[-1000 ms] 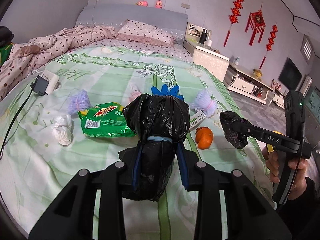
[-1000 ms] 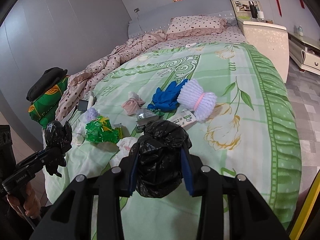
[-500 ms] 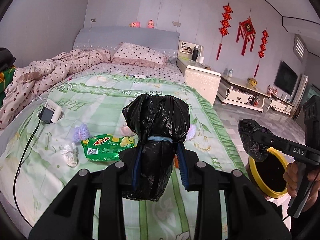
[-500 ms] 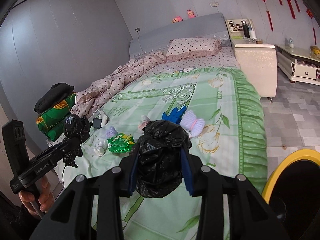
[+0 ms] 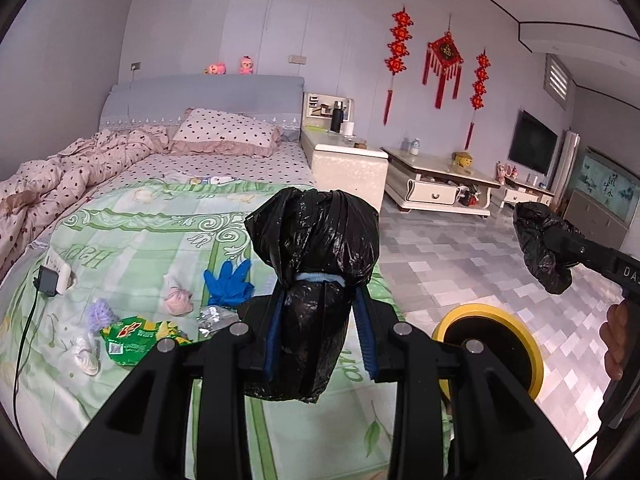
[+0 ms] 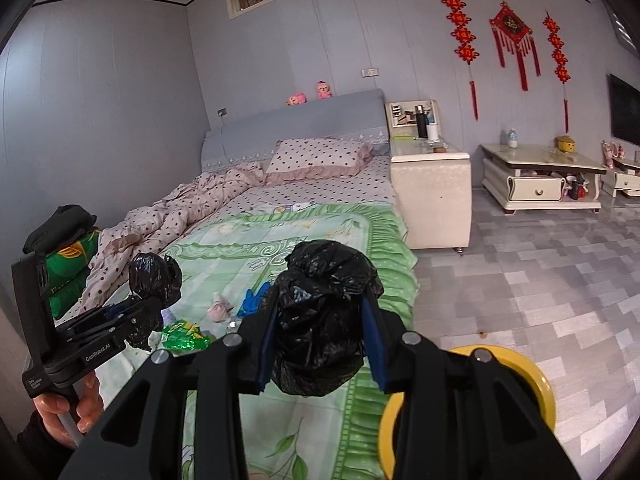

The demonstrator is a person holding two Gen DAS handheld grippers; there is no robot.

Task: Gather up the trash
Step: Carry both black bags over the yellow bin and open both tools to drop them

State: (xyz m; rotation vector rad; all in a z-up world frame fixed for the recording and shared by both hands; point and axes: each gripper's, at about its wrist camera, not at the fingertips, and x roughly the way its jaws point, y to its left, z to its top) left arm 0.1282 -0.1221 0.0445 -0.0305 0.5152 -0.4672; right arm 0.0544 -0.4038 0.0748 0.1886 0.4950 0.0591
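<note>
My left gripper (image 5: 318, 316) is shut on a black bag bundle tied with a blue band (image 5: 316, 256); it also shows in the right wrist view (image 6: 154, 278). My right gripper (image 6: 320, 340) is shut on another black bag bundle (image 6: 326, 312), seen at the right of the left wrist view (image 5: 542, 246). Both are held above the foot of the bed. On the green sheet (image 5: 132, 240) lie a green snack wrapper (image 5: 138, 336), blue gloves (image 5: 230, 280), a pink wad (image 5: 178, 300), a purple wad (image 5: 100, 312), white tissue (image 5: 84, 356) and foil (image 5: 212, 316). A yellow-rimmed bin (image 5: 492, 340) stands on the floor beside the bed.
A charger with a black cable (image 5: 50, 280) lies at the bed's left edge. A crumpled dotted quilt (image 5: 60, 176) and pillow (image 5: 228, 136) are at the head. A white nightstand (image 5: 344, 164) and low TV cabinet (image 5: 440, 188) stand to the right on the tiled floor (image 5: 460, 264).
Both grippers have pulled back and risen from the bed while keeping their black bundles. The trash on the sheet now looks farther away, and the yellow bin has come into view.
</note>
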